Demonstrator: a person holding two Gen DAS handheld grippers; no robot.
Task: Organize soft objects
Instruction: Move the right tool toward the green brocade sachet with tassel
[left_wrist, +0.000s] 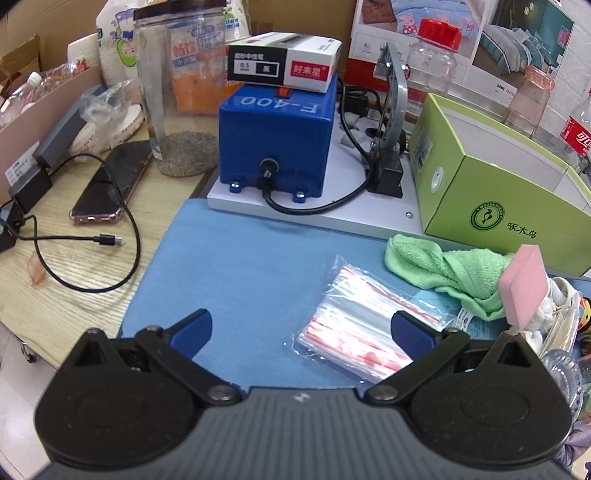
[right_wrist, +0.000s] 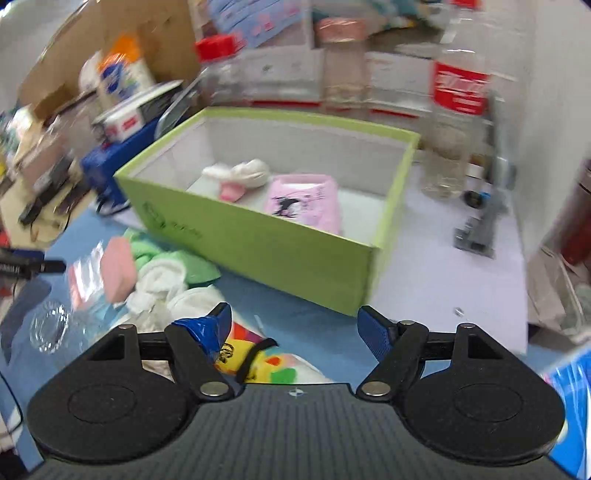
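Observation:
A lime-green box (right_wrist: 280, 254) stands open on the blue mat; it also shows in the left wrist view (left_wrist: 491, 206). Inside lie a white and pink soft toy (right_wrist: 240, 177) and a pink cloth (right_wrist: 306, 203). Beside the box lie a green towel (left_wrist: 443, 269), a pink sponge (left_wrist: 522, 291), white socks (right_wrist: 162, 284) and a colourful sock (right_wrist: 266, 362). My left gripper (left_wrist: 301, 332) is open and empty over the mat, next to a bag of zip pouches (left_wrist: 365, 325). My right gripper (right_wrist: 299, 328) is open and empty, in front of the box and above the colourful sock.
A blue machine (left_wrist: 277, 144) on a white base, a tall clear jar (left_wrist: 181, 88), a phone (left_wrist: 110, 184) and a cable (left_wrist: 92, 258) stand to the left. Bottles (right_wrist: 454, 110) stand behind the box. A clear glass dish (right_wrist: 48, 328) sits on the mat.

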